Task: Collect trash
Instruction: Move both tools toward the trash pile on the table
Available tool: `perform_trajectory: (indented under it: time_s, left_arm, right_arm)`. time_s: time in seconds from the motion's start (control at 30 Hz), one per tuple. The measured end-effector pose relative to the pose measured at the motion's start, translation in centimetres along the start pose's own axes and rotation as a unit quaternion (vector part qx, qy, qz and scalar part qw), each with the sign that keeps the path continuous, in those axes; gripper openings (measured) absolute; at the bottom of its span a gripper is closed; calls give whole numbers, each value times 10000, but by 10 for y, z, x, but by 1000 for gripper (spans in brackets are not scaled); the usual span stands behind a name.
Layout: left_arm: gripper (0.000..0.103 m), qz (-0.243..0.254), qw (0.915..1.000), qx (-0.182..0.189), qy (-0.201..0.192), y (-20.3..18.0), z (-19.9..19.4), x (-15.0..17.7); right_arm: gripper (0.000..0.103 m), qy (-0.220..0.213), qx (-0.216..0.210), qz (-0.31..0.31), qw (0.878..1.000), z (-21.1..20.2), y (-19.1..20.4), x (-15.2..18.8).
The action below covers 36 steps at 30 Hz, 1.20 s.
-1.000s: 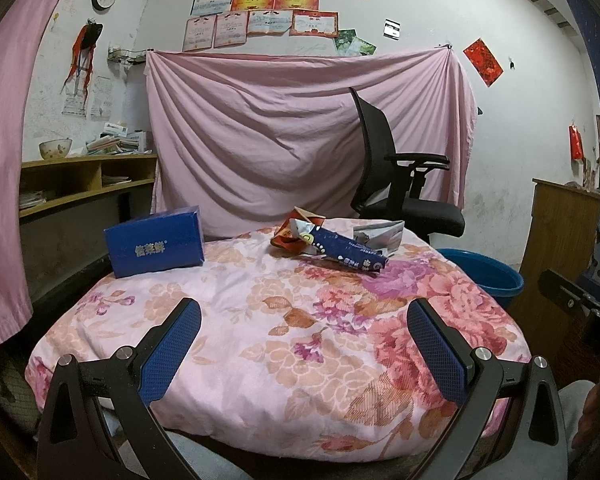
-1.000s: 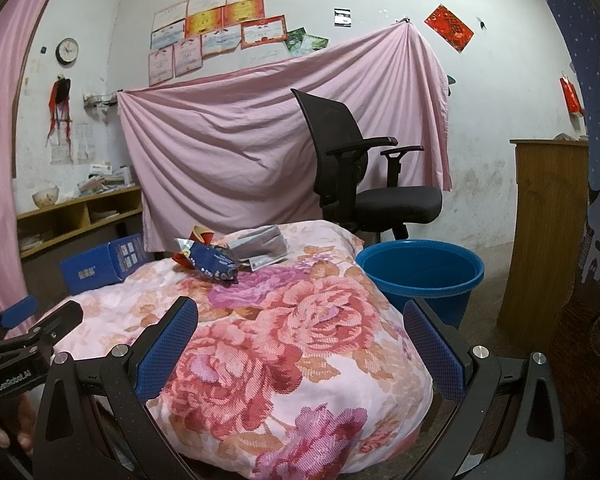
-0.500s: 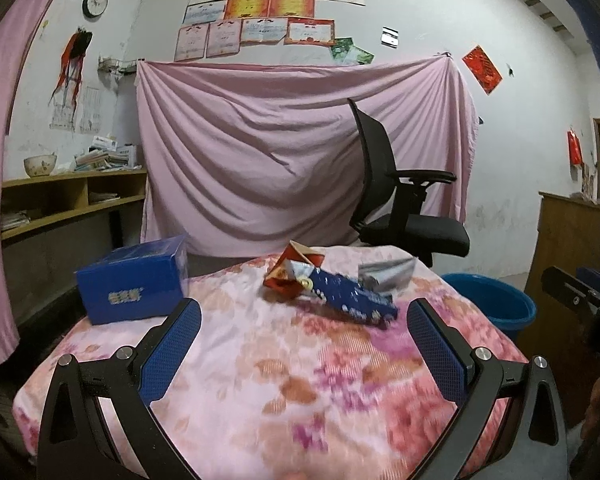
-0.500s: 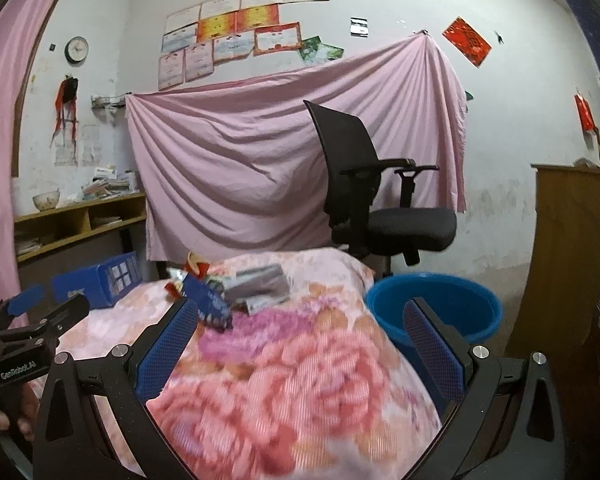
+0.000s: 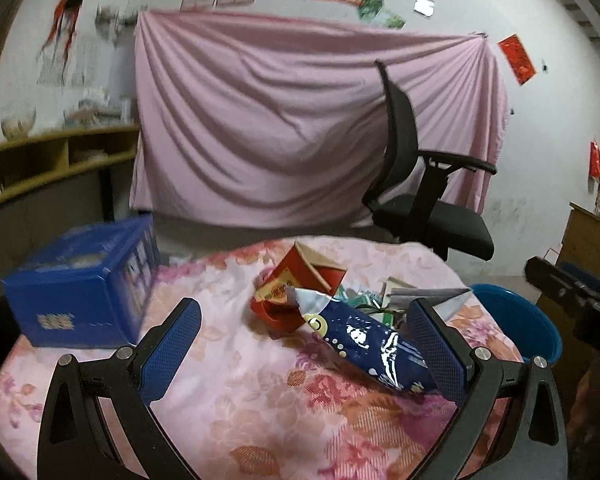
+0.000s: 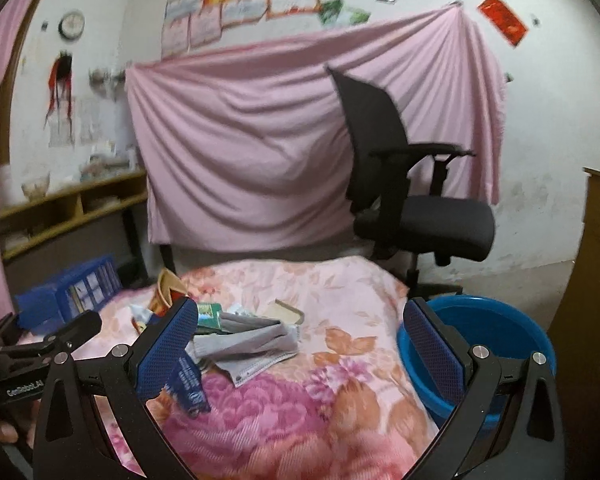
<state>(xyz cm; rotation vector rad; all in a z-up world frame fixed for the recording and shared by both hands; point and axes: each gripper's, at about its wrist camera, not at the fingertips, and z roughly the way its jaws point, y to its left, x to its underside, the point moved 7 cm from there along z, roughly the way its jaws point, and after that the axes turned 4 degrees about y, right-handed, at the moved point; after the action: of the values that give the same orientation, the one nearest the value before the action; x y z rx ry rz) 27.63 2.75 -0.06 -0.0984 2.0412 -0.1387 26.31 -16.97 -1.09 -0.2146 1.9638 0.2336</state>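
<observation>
A floral worktop (image 5: 260, 392) carried the trash. The left gripper (image 5: 306, 354) was nearer, jaws wide and empty, the blue wrapper (image 5: 364, 340) slanting just ahead toward its right jaw. The right gripper (image 6: 300, 354) likewise gaped empty.

Home room: floral quilt (image 5: 260, 400), certificates (image 6: 260, 0)

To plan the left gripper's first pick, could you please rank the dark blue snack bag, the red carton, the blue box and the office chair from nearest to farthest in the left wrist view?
From the left gripper:
1. Dark blue snack bag, between the fingers, toward the right one.
2. Red carton, just behind the bag, centre.
3. Blue box, off to the left on the table.
4. Office chair, beyond the table, right.
</observation>
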Motion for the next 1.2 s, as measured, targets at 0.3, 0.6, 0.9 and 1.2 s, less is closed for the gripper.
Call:
perform_trajectory:
  time_s: [0.3,0.6,0.9,1.2]
  left_arm:
    - [92,-380,9958,373,746,3,39,4]
    - [67,-668,9817,877,1555,-4,63,22]
    - [48,-1093,9647,1410,1939,-2,60,26]
    - [27,-1181,9583,1705,1967,-4,50,27]
  right_arm:
    - [103,879,-463,-69,9950,61,11,9]
    - [81,1619,-965,133,9820,99,11,28]
    - [61,1900,-1271,247,9732,101,18,41]
    - [55,1963,-1534,382,9677,90,20,47]
